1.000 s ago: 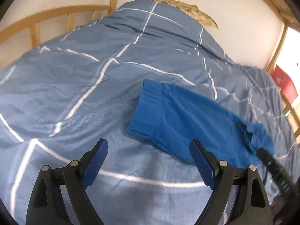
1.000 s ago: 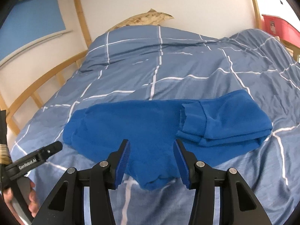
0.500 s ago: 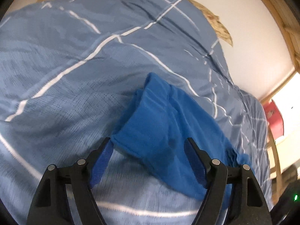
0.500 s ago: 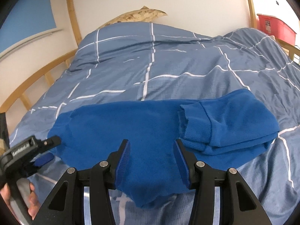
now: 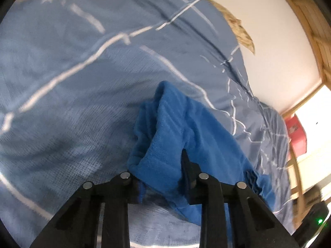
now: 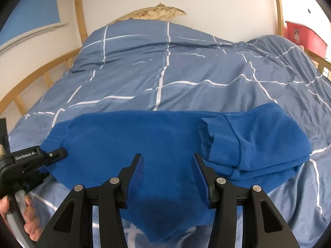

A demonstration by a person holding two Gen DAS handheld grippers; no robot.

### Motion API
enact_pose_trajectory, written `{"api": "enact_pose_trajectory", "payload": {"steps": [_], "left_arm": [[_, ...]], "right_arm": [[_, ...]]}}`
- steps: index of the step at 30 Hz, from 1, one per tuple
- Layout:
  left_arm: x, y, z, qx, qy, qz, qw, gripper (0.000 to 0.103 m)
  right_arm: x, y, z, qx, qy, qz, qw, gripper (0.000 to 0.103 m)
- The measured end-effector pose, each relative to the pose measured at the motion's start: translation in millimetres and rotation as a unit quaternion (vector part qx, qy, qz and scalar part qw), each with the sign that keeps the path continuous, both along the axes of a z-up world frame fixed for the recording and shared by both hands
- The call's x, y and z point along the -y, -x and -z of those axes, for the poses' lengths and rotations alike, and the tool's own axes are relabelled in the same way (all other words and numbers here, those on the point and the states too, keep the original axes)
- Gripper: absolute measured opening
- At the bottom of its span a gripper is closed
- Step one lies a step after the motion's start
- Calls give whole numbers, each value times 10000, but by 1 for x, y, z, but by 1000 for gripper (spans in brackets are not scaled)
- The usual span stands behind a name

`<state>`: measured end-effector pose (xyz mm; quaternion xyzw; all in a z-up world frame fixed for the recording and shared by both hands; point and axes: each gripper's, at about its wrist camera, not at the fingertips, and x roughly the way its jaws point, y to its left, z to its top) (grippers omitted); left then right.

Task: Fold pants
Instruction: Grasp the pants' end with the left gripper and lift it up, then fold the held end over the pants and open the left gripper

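The blue fleece pants [image 6: 157, 140] lie across the blue checked duvet [image 6: 186, 66], with the cuffed legs [image 6: 223, 150] folded over on the right. My left gripper [image 5: 161, 175] is shut on the left end of the pants [image 5: 165, 144], and the fabric bunches up between its jaws. It shows in the right wrist view [image 6: 51, 155] at the pants' left edge. My right gripper [image 6: 167, 171] is open just above the pants' near edge, with cloth between its blue pads [image 6: 136, 171], which do not clamp it.
A wooden bed rail [image 6: 31, 76] runs along the left side. A patterned pillow [image 6: 153, 13] lies at the head by the white wall. A red box [image 6: 304, 35] stands beyond the bed on the right.
My left gripper moved forward onto the pants' left end and closed on it, lifting the fabric. My right gripper moved lower and closer over the pants' near edge, still open.
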<state>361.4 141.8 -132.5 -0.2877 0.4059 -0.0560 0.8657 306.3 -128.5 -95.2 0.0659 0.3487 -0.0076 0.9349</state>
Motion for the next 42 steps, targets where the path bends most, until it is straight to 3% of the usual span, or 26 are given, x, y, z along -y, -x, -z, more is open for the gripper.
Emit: {"api": "enact_pose_trajectory", "payload": {"steps": [4,10,14,21,27,35,42], "left_arm": [[29,10,-38,528,-869,253,9945,25],[84,22,-92,1240,-1910,705,9712,24],[123,24,-116,1533,-2247,1040,9567,23],[192,27,-136,1805,-2443,1535,9403,21],[260,27,-134,1863,-2484,2034,9286,20],[360,25,-95,1620,-2569,2795,9108,17],[401,35,-63,1571,-2735,3143,8954,17]], "right_arm": [[22,13,-12,206,-259,-27,9994,49],[67,17,-31,233,-593,-22,9980,49],[98,19,-43,273,-601,-42,9978,49],[143,19,-51,200,-630,-127,9977,49],[186,23,-52,169,-616,-30,9980,49],[247,36,-38,63,-536,331,9980,49],[285,44,-21,-32,-754,666,9949,49]]}}
